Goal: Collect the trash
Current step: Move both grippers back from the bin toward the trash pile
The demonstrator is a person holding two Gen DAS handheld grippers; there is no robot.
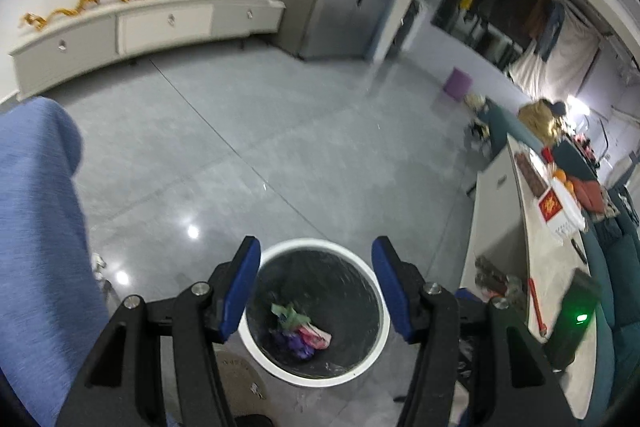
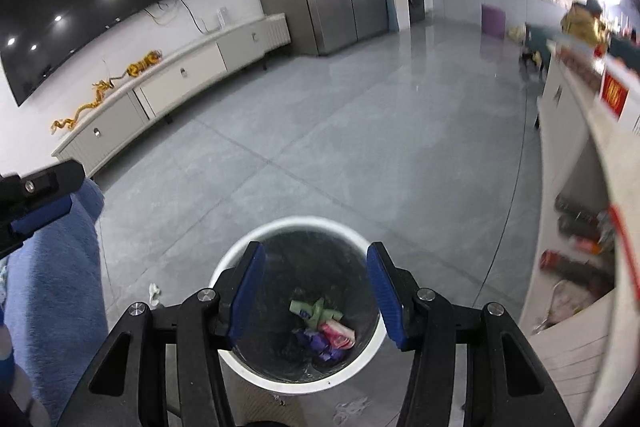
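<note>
A white round trash bin (image 1: 372, 343) with a dark liner stands on the grey floor below both grippers, its rim (image 2: 228, 259) also in the right wrist view. At its bottom lie crumpled wrappers (image 1: 301, 331), green, pink and purple, seen again as wrappers (image 2: 324, 327) from the right. My left gripper (image 1: 316, 291) hangs open above the bin with nothing between its blue pads. My right gripper (image 2: 316, 295) is likewise open and empty over the bin. Part of the left gripper (image 2: 36, 199) shows at the left edge of the right wrist view.
A person's blue sleeve (image 1: 36, 247) fills the left side. A white low table (image 1: 536, 251) with boxes and fruit stands at the right, with a teal sofa (image 1: 616, 267) behind it. White paper scraps (image 2: 154, 293) lie on the floor. A long white cabinet (image 2: 176, 83) lines the far wall.
</note>
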